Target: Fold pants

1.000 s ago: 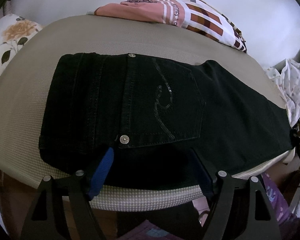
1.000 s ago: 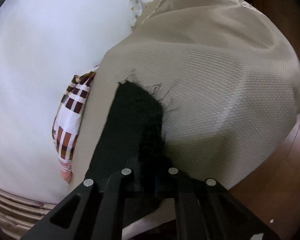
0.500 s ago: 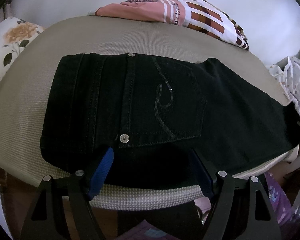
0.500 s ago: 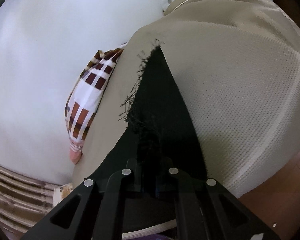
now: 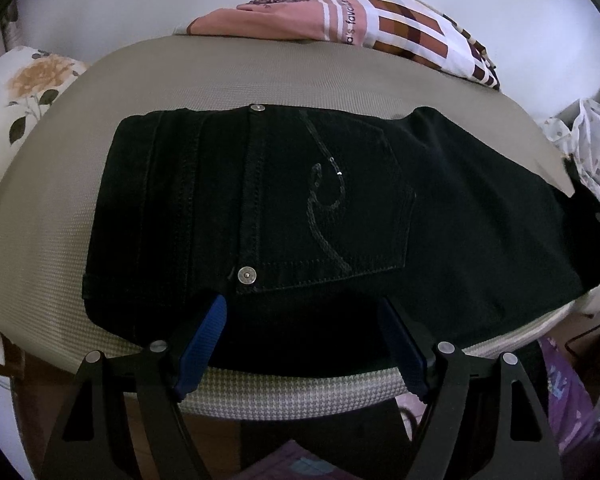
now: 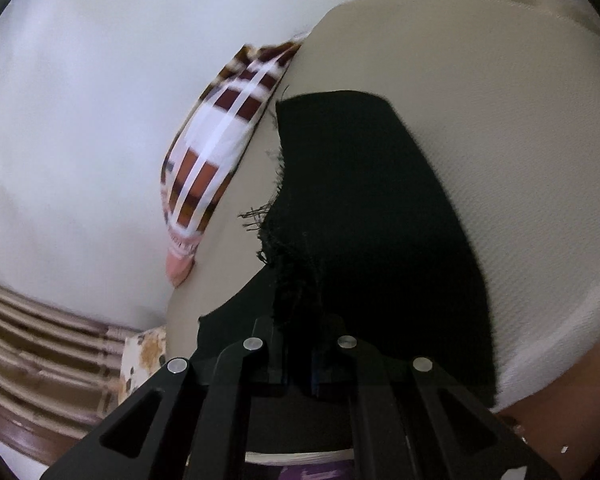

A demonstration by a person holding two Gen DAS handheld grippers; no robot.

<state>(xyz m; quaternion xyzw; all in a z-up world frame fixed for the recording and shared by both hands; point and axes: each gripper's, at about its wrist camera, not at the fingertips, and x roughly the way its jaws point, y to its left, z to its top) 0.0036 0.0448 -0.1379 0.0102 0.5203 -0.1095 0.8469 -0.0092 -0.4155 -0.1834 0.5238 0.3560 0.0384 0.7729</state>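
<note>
Beige textured cushion (image 5: 260, 80) against a white wall (image 5: 100, 0), carrying black pants (image 5: 340, 208) laid flat (checked cloth (image 5: 380, 28) behind). Left gripper (image 5: 300, 320) spread wide at the waist edge, unchanged. Right gripper (image 6: 300, 344) clamped on the frayed hem (image 6: 276, 232), now lifted further over the leg.

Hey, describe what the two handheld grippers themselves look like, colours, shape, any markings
Both are matte black, built from flat angular linkage bars with cut-out slots and round silver pivot pins. The left gripper has two fingers faced with ribbed blue pads. On the right gripper the same black bars and four silver pins show; its pads are hidden in dark cloth. No cables, labels or sleeves are visible.
</note>
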